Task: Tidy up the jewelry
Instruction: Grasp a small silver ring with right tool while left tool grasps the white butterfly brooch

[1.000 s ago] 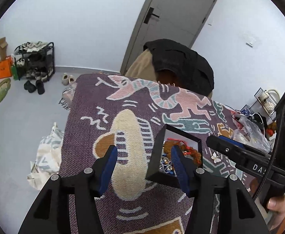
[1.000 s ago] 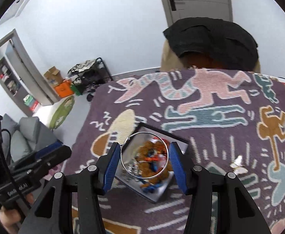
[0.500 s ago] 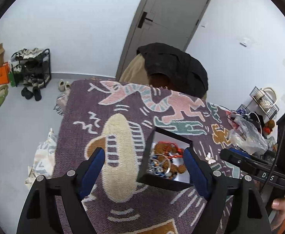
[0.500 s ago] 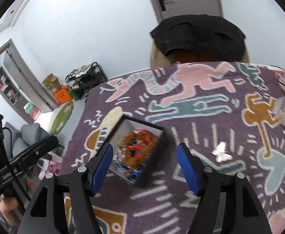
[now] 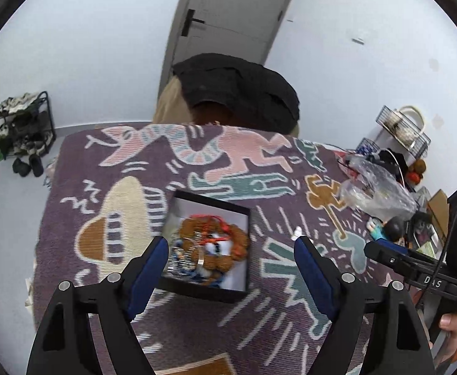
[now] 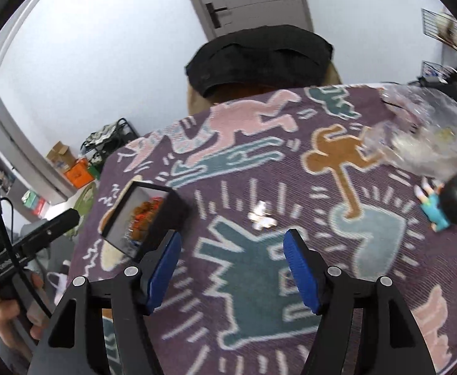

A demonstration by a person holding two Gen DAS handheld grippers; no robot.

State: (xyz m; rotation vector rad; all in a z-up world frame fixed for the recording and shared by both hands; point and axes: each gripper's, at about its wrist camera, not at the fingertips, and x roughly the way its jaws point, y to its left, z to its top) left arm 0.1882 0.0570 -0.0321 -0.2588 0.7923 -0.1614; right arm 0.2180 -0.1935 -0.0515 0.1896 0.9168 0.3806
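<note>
Patterned rug (image 5: 109, 187): both grippers' fingers (image 5: 148, 268) released, clear of jewelry box (image 5: 208, 243) edges.

Both hand-held grippers open, empty, tilted downward.
Left hand-held gripper (image 5: 230, 257) jaws wide apart; right hand-held gripper (image 6: 231, 254) jaws parted, nothing between; bare hand (image 5: 454, 328) gripping right handle.

Open cloth mid-table, clutter at the right edge

Black box (image 5: 208, 243) blocks the left; plastic bag (image 6: 428, 137) and figurine (image 6: 447, 203) crowd the right; butterfly clip (image 6: 262, 217) sits between on bare blanket (image 6: 259, 281).
</note>
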